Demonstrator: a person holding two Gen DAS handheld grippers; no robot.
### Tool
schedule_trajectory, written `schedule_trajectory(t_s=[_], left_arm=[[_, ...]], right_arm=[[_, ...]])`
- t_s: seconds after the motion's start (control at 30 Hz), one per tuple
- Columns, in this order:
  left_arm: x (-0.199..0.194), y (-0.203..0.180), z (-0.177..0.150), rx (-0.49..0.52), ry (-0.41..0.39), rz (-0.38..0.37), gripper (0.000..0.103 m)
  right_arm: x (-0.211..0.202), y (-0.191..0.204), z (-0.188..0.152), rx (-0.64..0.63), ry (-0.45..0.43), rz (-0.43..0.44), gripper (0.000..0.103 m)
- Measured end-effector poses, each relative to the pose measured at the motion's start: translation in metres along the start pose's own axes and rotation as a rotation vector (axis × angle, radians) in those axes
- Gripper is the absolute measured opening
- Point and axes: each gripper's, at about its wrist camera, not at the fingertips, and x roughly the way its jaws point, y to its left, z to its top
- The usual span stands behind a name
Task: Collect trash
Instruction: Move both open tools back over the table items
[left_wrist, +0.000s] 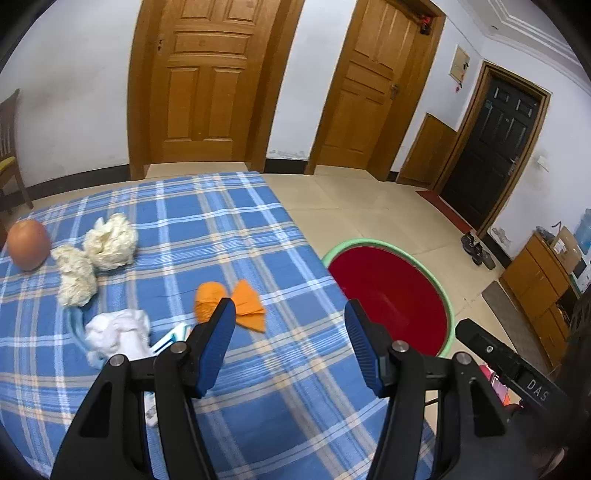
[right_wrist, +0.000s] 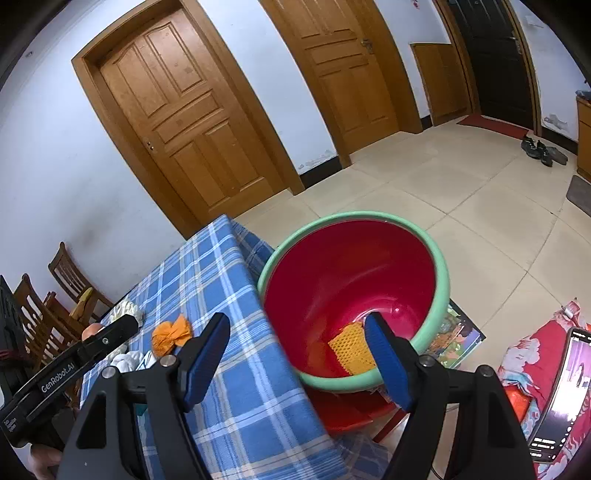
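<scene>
Two wrist views of a table (left_wrist: 258, 387) under a blue plaid cloth, with a basin (right_wrist: 441, 280), red inside and green at the rim, standing just off the table's right edge. The left gripper (left_wrist: 290, 325) hangs above the cloth with its jaws apart and nothing between them. The right gripper (right_wrist: 297, 336) hangs over the basin's near rim, jaws likewise apart and empty; below it a piece of orange mesh (right_wrist: 349, 349) already lies in the basin's bottom.

The remaining trash sits on the cloth: an orange paper (left_wrist: 229, 301) twisted like a bow, two cream wads (left_wrist: 96, 258), and a white tissue (left_wrist: 118, 330). An egg-like brown ball (left_wrist: 27, 243) rests beyond them at the far left.

The governing relation: the orange paper lies just ahead of the left gripper and slightly left of its centre line, near the left finger's tip, while the right gripper is well apart from it, across the table edge. The paper's long axis runs roughly crosswise to the left jaws' line of approach. The left hand is judged the nearer for the next pick; the basin lies to its right.
</scene>
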Motion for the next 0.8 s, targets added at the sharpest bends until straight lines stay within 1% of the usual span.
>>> schedule_trajectory(t_s=[0.47, 0.8], left_arm=[[-0.025, 0.043, -0.015, -0.075, -0.019, 0.08, 0.061], [-0.024, 0.072, -0.026, -0.125, 0.0, 0.145, 0.061]], right_arm=[[0.01, 0.025, -0.012, -0.043, 0.047, 0.048, 0.078], [0.018, 0.035, -0.021, -0.059, 0.079, 0.066, 0.078]])
